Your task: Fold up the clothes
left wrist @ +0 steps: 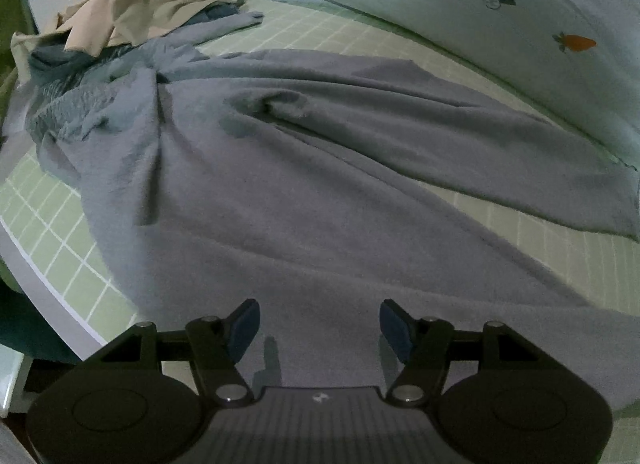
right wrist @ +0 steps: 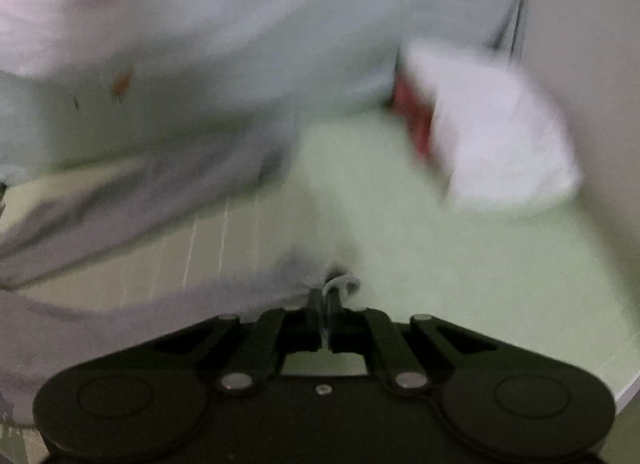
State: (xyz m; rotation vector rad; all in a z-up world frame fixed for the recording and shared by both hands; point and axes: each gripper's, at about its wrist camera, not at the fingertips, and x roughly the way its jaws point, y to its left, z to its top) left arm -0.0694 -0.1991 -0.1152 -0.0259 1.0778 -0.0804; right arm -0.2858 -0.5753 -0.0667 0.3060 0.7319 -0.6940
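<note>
A large grey-purple garment point(left wrist: 304, 184) lies spread and creased over the green checked bed sheet point(left wrist: 60, 248), with two long parts running to the right. My left gripper point(left wrist: 319, 328) is open and empty, low over the garment's near part. In the blurred right wrist view, my right gripper point(right wrist: 326, 296) is shut on an edge of the same grey garment point(right wrist: 132, 200), which trails off to the left over the green sheet point(right wrist: 460, 276).
A pile of beige point(left wrist: 132, 12) and dark blue-grey clothes point(left wrist: 60, 96) lies at the far left of the bed. A pale quilt with carrot prints point(left wrist: 520, 24) runs along the back. A white and red bundle point(right wrist: 492, 124) lies ahead of my right gripper.
</note>
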